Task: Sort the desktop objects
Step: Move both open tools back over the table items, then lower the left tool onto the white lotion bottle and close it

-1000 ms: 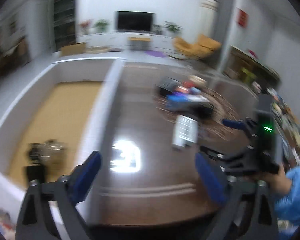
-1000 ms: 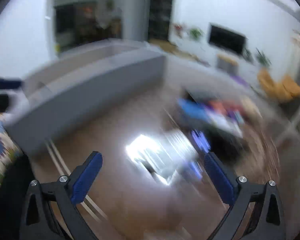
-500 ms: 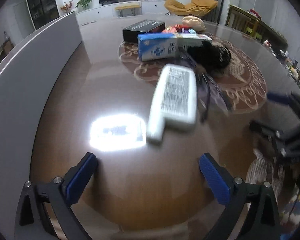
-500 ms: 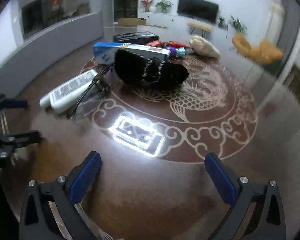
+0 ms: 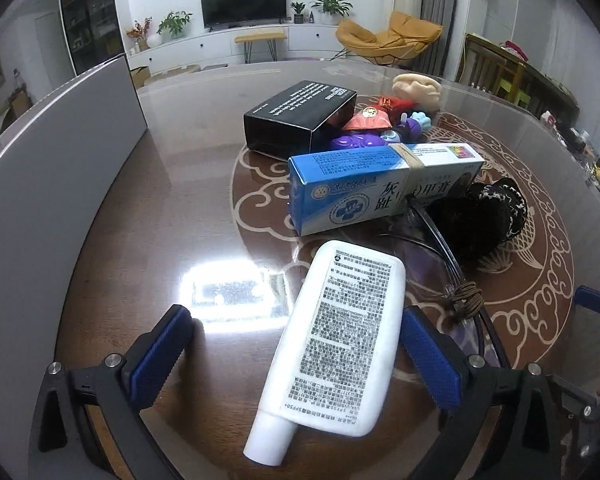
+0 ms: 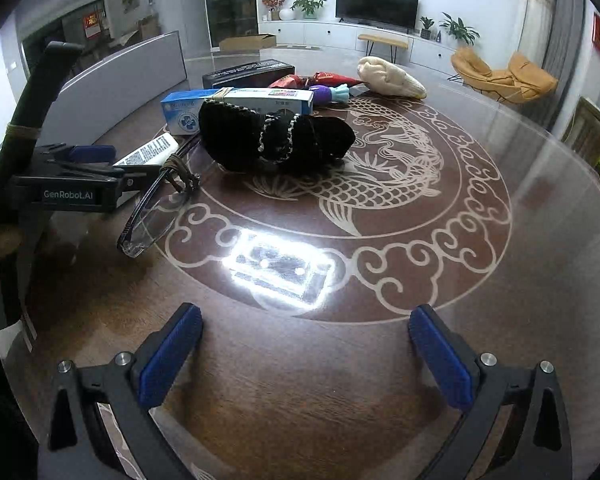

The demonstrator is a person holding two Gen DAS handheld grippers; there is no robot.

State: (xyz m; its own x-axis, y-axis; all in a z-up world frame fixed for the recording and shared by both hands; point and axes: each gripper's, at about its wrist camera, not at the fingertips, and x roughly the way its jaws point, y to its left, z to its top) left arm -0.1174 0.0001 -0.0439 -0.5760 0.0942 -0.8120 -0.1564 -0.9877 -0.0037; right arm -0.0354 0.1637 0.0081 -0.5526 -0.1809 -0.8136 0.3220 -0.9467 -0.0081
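Note:
A white sunscreen tube lies flat on the brown table, cap towards me. My left gripper is open, its blue pads on either side of the tube, not touching it. Behind it lie a blue-white medicine box, a black box, glasses, a black knitted hat, purple and red toys and a beige plush. My right gripper is open and empty over bare table, near the glasses and hat. The left gripper shows at its left.
A grey storage box wall stands along the table's left side. The glass-topped table has a fish pattern and a bright lamp reflection. Chairs and a TV stand beyond the table.
The left gripper has moved forward and down, so the white tube now lies between its open pads. The right gripper has moved slightly closer to the table.

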